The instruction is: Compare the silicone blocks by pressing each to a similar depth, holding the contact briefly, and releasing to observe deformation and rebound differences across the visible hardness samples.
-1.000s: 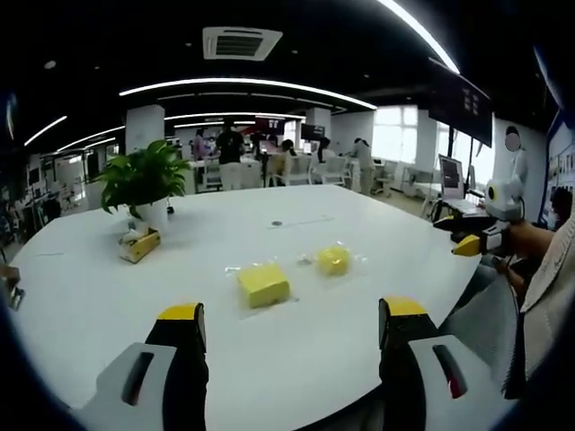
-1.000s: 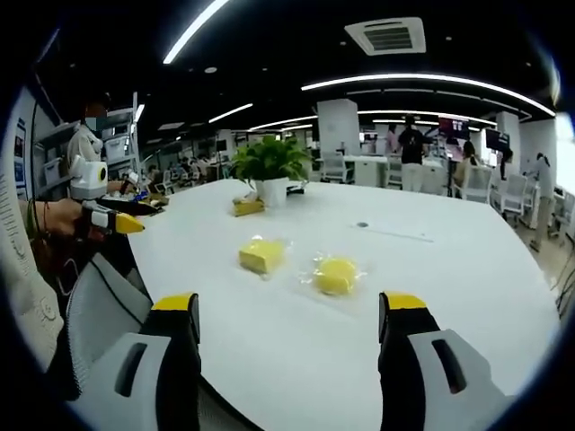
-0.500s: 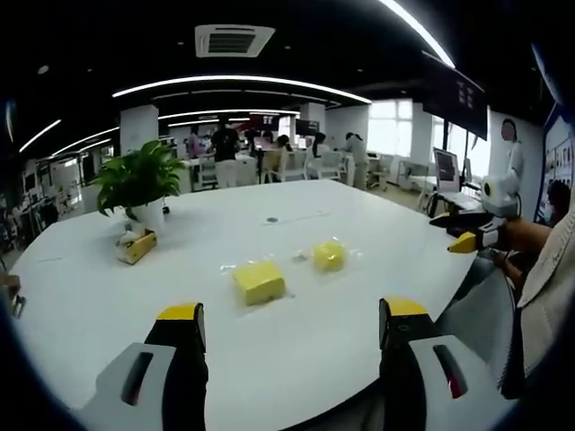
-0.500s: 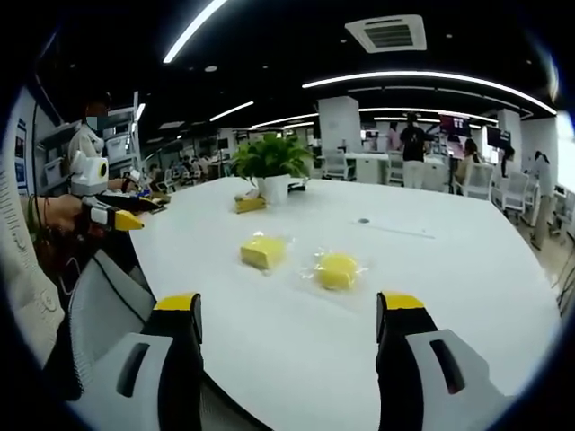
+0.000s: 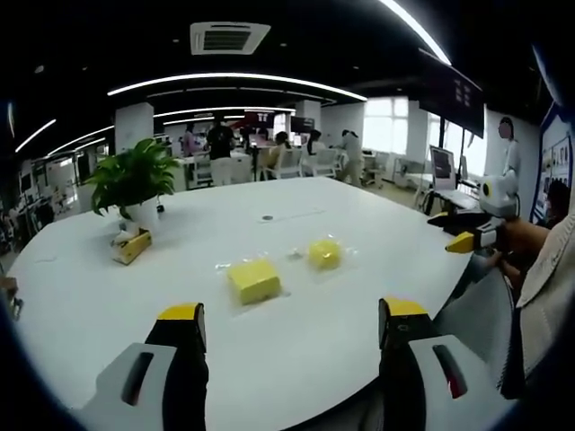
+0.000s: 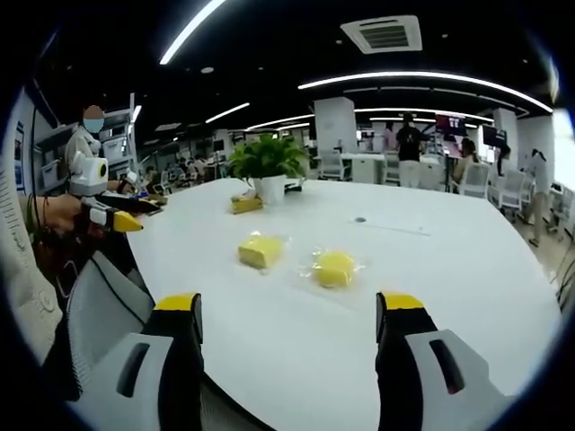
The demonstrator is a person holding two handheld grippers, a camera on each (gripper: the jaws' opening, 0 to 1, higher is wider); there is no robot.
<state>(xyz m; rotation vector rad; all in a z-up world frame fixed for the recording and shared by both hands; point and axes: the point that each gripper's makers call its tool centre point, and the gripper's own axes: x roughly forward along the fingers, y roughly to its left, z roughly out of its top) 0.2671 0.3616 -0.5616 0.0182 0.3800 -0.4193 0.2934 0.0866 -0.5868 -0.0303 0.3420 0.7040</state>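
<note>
The worktop (image 5: 296,359) is smooth and white with a soft sheen that catches the ceiling strips. Both yellow silicone blocks look matt and slightly spongy: the squared block (image 5: 254,279) and the rounder block (image 5: 324,253) each sit on clear, crinkly plastic film that glints at the edges. The left claw (image 5: 292,325) and right claw (image 6: 289,316) have pale grey moulded plastic bodies, matt black jaw faces and glossy yellow tips. The plant pot (image 6: 269,189) looks smooth and white.
</note>
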